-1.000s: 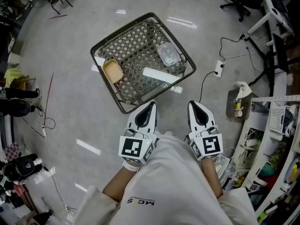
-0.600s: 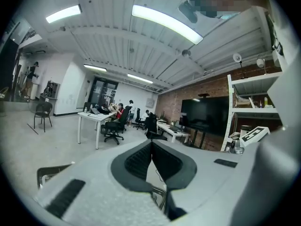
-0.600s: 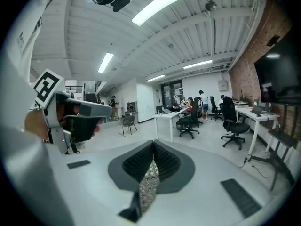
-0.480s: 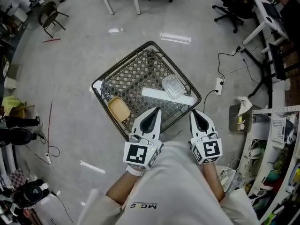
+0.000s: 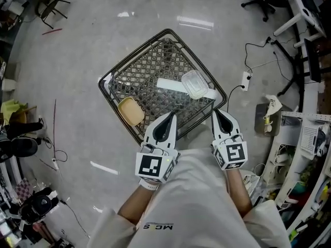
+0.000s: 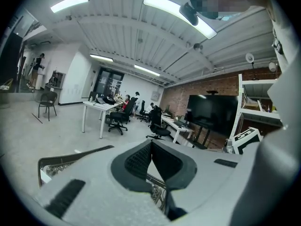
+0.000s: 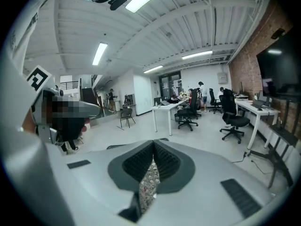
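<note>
- Left gripper (image 5: 167, 119) and right gripper (image 5: 217, 113) are held clenched, empty, over the wire basket's (image 5: 105, 81) near rim.
- A glossy grey floor (image 5: 72, 56) is seen, with desks (image 6: 95, 105) beyond.

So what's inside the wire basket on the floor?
The basket holds a tan dish, a clear container and a white strip running beneath it. The left gripper and right gripper cover its near corner.
</note>
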Demonstrator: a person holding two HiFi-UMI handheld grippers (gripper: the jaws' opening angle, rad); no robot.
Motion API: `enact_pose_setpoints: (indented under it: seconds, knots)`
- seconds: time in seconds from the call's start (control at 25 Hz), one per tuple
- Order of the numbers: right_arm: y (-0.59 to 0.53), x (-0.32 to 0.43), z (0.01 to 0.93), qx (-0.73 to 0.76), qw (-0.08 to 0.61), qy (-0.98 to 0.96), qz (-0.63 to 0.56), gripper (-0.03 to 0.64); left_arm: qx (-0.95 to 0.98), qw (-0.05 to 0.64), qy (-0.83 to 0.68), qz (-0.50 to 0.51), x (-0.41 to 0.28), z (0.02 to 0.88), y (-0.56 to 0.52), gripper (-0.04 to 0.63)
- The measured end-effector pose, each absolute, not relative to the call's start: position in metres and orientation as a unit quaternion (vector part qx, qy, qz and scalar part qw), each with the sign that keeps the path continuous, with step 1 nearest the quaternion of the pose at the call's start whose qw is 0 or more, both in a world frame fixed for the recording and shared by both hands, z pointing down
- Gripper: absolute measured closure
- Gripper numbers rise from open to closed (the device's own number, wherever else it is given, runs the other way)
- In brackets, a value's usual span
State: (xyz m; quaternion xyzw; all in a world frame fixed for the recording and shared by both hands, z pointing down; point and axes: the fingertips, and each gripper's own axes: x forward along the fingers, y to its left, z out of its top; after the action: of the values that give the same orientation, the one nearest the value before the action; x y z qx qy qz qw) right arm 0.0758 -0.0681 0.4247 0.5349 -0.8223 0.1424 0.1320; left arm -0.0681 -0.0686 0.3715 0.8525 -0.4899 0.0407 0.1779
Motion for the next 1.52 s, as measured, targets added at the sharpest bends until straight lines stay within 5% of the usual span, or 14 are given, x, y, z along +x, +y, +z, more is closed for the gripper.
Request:
enact_pose_setpoints:
  seconds: [0.92, 1.52]
  knots:
    - [-0.156, 0.101, 0.566, 0.541, 0.167, -0.790, 0.235, 0.575, 0.846, 0.208, -0.486, 0.076, -0.052, 0.408, -0.091, 0.571]
    - [-0.193, 0.117, 0.723, 0.507, 0.311, -0.758, 0.269, 0.495, 0.835, 0.213, -0.498, 0.095, -0.049, 0.417, -0.090, 0.571]
